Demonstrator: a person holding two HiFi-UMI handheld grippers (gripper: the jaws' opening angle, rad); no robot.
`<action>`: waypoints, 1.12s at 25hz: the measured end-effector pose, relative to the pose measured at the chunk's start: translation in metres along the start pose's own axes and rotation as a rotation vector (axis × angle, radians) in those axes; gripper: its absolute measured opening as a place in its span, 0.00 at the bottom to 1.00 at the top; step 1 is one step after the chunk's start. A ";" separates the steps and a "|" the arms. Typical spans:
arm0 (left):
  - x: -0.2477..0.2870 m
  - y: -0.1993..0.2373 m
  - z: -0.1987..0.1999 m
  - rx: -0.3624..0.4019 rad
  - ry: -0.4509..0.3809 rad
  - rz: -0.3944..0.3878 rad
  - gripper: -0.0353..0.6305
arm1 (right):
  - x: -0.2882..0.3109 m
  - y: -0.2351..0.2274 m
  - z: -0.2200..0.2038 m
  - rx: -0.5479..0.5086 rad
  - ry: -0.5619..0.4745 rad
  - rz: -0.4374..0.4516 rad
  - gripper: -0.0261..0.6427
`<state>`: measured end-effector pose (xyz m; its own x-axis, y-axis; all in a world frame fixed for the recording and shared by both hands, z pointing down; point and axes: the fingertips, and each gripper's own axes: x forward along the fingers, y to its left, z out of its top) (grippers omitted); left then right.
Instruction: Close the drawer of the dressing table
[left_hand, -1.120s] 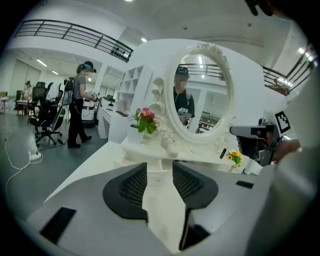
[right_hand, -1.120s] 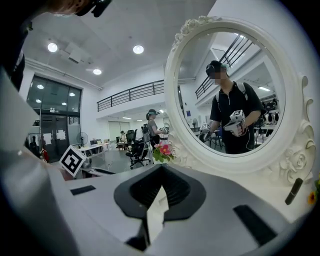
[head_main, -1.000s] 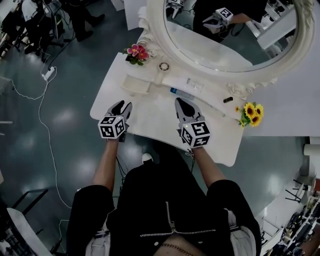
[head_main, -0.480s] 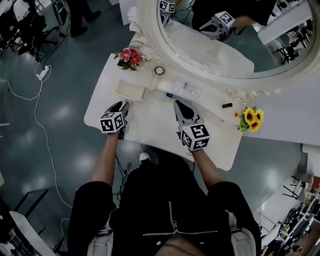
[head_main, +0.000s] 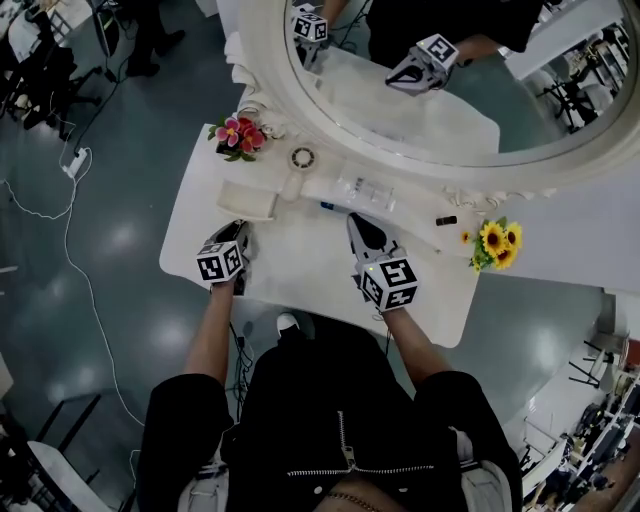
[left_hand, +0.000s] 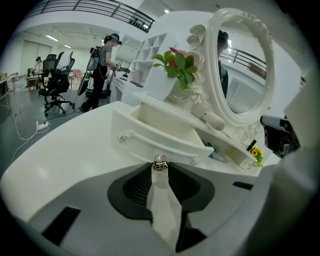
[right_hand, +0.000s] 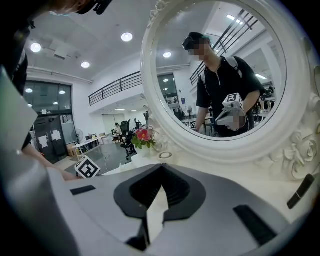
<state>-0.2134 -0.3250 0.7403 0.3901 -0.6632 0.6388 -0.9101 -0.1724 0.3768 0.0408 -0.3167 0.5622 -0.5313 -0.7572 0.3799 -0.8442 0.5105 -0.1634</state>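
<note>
Closing, left tool (left_hand: 159, 168) jaws flank the drawer (left_hand: 150, 141) knob (left_hand: 159, 161).

The dressing table (head_main: 310, 262) is white and glossy. Its small drawer (left_hand: 150, 132) sits on the tabletop at the back left, just below the carved mirror (head_main: 480, 80) frame. It stands pulled out, with its shallow inside showing. The curved front has a raised moulding and a small silvery knob (left_hand: 159, 162) low down.
</note>
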 end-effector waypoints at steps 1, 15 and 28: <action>0.000 -0.001 0.001 0.008 -0.003 0.001 0.22 | 0.001 -0.003 0.000 0.000 0.001 -0.003 0.05; 0.007 -0.017 0.017 0.129 -0.002 0.025 0.21 | 0.007 -0.014 0.001 0.021 -0.001 0.004 0.05; 0.004 -0.024 0.012 0.266 -0.013 0.075 0.21 | 0.003 -0.018 -0.004 0.025 0.007 -0.010 0.05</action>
<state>-0.1918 -0.3318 0.7258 0.3197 -0.6904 0.6490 -0.9419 -0.3063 0.1382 0.0546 -0.3266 0.5695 -0.5222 -0.7595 0.3879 -0.8512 0.4921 -0.1824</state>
